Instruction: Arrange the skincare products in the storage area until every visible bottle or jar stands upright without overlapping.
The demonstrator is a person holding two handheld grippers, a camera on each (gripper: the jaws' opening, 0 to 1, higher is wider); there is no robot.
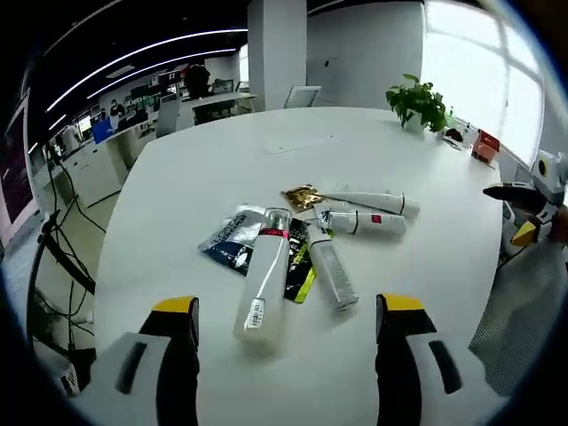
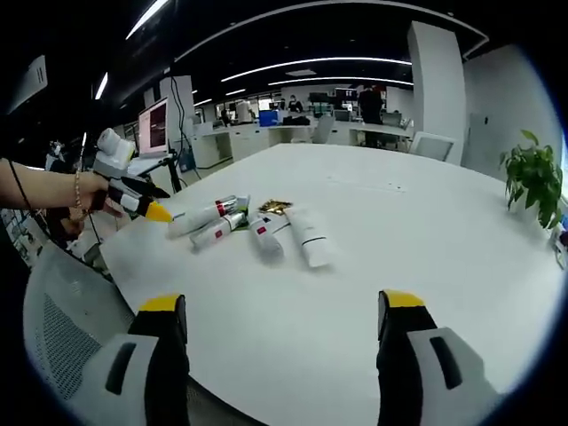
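Observation:
Several skincare products lie flat in a loose heap on the round white table. Nearest the left gripper view's camera is a clear bottle, on its side with its cap pointing away. A white tube lies beside it, and two more white tubes lie behind. A gold packet and dark sachets lie under and between them. My left gripper is open just short of the heap, touching nothing. My right gripper is open over bare table, well short of the same heap.
A potted plant and a red box stand at the table's far edge. A mesh chair stands by the near rim. A hand holds the left gripper beside the heap. Office desks fill the background.

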